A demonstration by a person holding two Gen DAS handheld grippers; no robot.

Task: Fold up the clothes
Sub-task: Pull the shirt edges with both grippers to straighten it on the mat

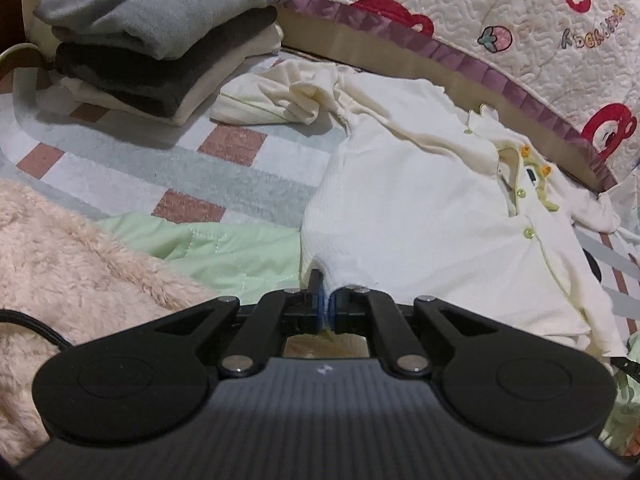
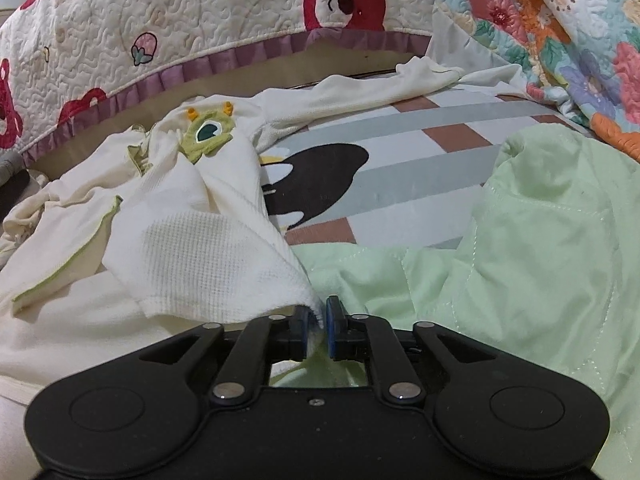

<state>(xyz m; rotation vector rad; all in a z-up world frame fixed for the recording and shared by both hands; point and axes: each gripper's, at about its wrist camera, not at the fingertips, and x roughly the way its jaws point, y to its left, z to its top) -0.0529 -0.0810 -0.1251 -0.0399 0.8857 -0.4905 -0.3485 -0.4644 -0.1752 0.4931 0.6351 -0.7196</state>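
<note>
Bed sheet, striped, mid-frame: cream waffle-knit shirt, light, limp; we pinch hem corners, left tool, right tool.

Rumpled cream shirt on striped bedsheet

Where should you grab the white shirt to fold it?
By the bottom hem, one corner each, coming in low from the near side. The white shirt lies with its collar far away and its hem toward the grippers, so that edge is free. The left gripper and right gripper are shut on it there.
</note>
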